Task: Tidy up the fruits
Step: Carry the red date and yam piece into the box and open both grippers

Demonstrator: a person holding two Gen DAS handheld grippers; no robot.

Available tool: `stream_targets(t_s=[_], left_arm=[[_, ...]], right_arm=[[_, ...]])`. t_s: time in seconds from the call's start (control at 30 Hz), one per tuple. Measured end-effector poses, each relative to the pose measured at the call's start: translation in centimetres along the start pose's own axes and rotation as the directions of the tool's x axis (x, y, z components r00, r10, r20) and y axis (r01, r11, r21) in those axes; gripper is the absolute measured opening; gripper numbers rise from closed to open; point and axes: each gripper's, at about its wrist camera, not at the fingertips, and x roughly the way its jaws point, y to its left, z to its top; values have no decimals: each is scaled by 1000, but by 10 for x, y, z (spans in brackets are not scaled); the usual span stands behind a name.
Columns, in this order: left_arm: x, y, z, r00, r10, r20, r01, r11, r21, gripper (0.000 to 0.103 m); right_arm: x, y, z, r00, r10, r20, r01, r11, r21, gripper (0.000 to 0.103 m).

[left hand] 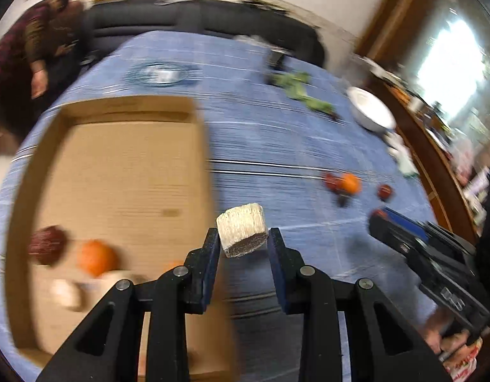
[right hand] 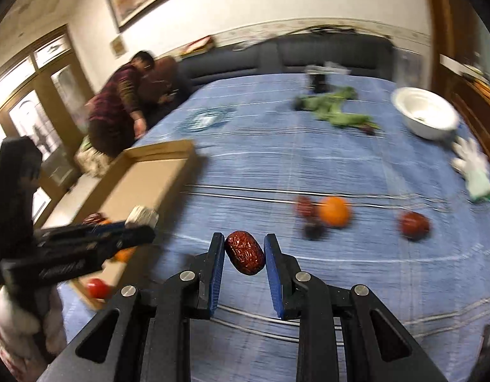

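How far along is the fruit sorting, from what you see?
Partly done. The cardboard box already holds an orange and a dark red fruit. In hand: the left tongs grip a pale cut chunk, the right tongs a red date. Left on the blue cloth: another orange and several dark red fruits.

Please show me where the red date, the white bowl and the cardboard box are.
red date (right hand: pixel 245 252), right wrist view, middle of its wrinkled skin.
white bowl (right hand: pixel 431 129), right wrist view, outer wall.
cardboard box (left hand: pixel 117 165), left wrist view, bare floor.
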Motion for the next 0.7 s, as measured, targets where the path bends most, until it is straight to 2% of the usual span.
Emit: stream_targets(t_s=[0.1,0.3,0.6,0.7], left_arm=[[-6,41,7,998,70,8,-69,996,-52,30],[-2,101,22,990,138,-14,-139,980,-143,30],[21,132,27,987,133,-86,-147,973,-178,30],[21,135,27,989,125,-78,-138,973,-186,30]], right_arm=[[15,33,5,998,53,-20,-54,998,-38,28],[54,91,12,991,118,-67,-125,987,-104,29],[112,134,21,982,120,-147,-143,977,-158,29],[127,143,19,979,108,-172,-138,975,-176,29]])
